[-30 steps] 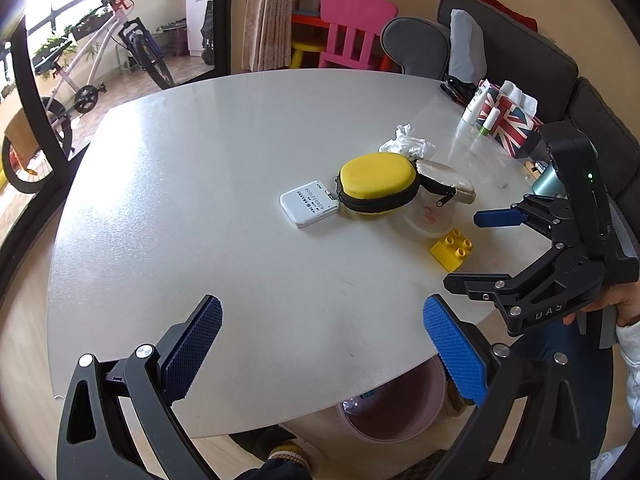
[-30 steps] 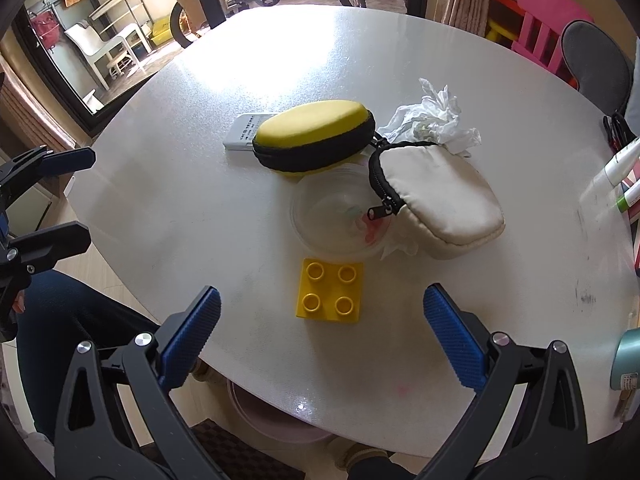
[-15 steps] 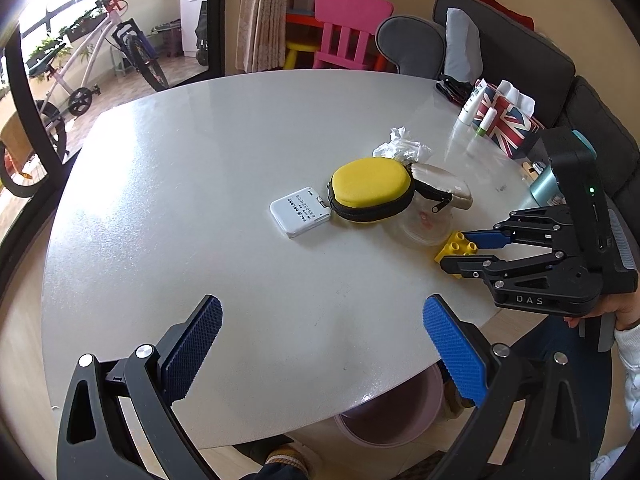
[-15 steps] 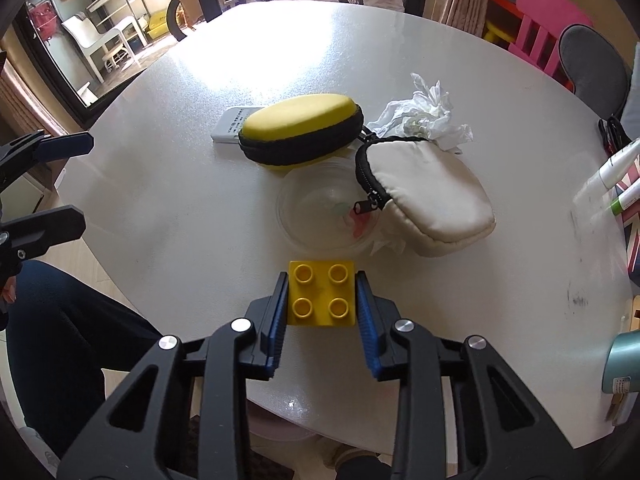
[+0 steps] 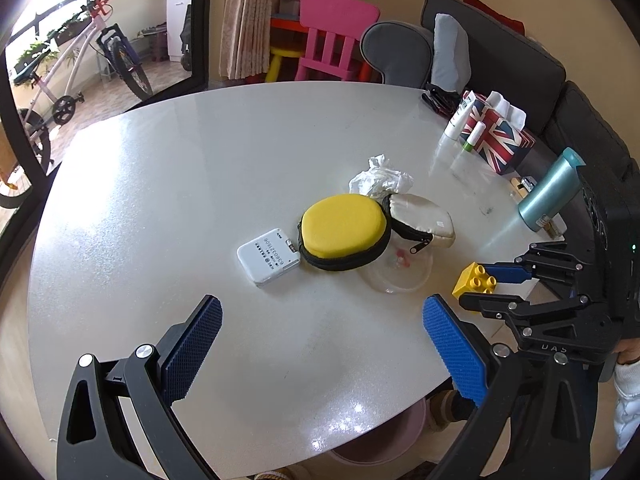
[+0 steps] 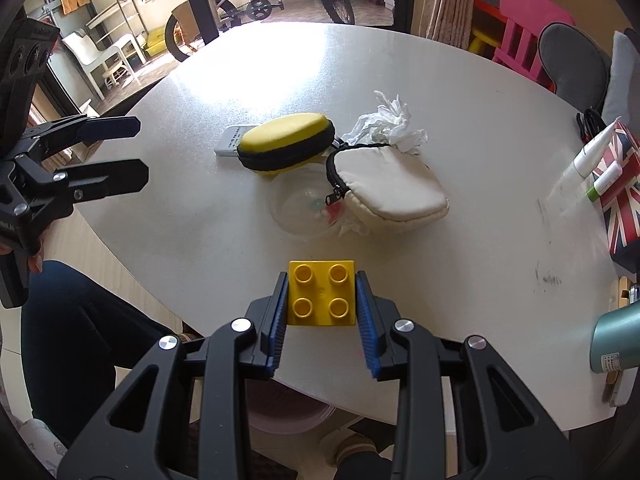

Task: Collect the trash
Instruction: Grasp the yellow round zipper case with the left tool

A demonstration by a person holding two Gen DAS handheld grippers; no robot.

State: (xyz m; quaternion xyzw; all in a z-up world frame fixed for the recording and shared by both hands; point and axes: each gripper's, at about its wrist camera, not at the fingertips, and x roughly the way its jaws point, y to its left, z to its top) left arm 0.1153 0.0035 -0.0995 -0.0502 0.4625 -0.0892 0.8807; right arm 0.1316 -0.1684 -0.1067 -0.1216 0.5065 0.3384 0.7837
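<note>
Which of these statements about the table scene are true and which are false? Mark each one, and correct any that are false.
1. The right gripper is shut on the yellow brick. True.
2. The left gripper holds the crumpled tissue. False: its jaws are open and hold nothing; the tissue lies on the table.
3. The cream pouch lies beside the yellow case. True.
4. The teal bottle stands upright. False: it lies on its side.
5. A white card lies next to the yellow case. True.
</note>
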